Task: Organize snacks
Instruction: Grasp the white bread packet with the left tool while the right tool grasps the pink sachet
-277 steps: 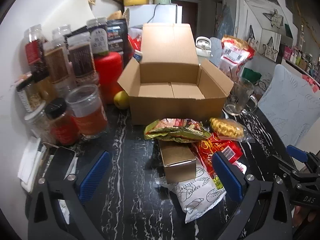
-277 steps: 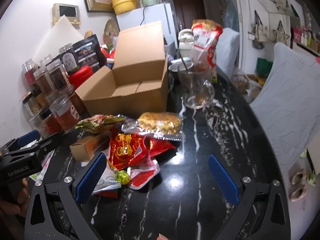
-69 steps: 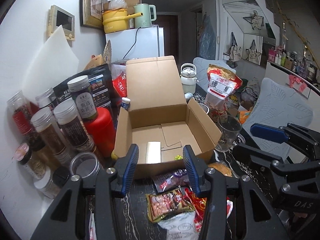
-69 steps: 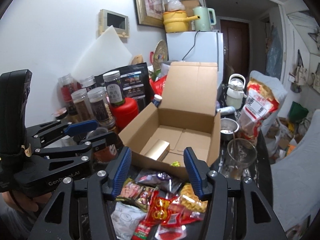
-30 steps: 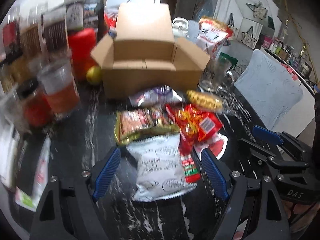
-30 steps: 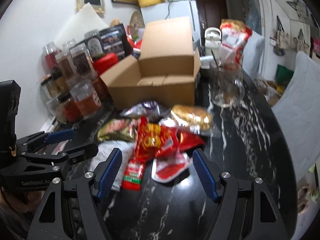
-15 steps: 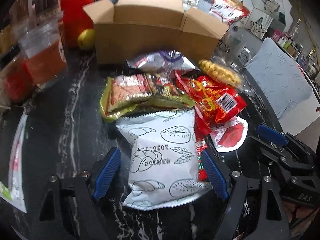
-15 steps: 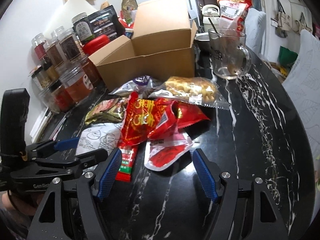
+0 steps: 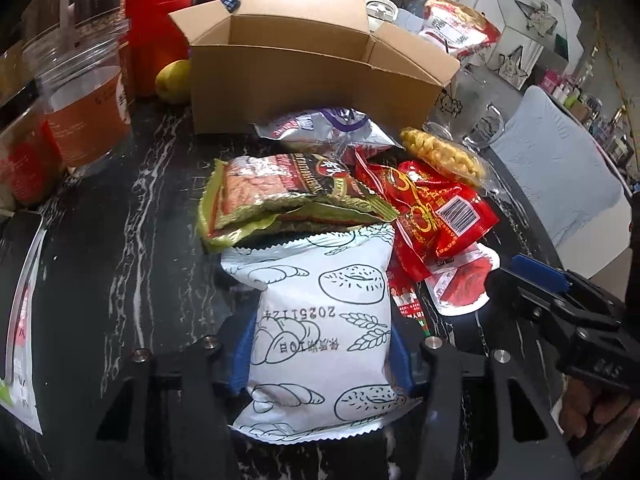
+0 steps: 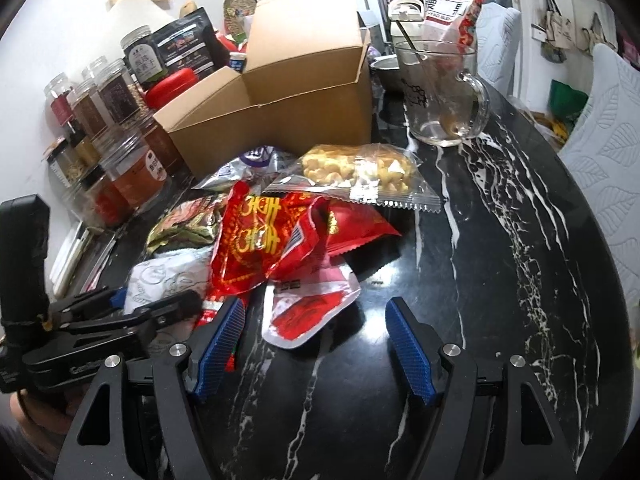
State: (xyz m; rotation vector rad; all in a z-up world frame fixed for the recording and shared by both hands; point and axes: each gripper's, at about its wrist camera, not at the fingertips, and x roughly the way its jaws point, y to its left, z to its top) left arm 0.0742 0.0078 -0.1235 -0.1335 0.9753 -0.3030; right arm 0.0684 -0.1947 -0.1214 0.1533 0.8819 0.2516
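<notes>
left gripper (image 9: 322, 354) pinching the white bread bag (image 9: 320, 332) at the near edge of the snack pile, pads on both sides. right gripper (image 10: 314, 344) wide, empty. next: lift, carry to the far cardboard box (image 9: 304, 68).

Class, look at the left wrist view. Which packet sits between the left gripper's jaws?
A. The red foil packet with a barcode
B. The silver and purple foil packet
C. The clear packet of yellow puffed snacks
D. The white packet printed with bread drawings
D. The left gripper has its jaws closed on both sides of the white packet printed with bread drawings, while the other packets lie farther off toward the open cardboard box.
</notes>
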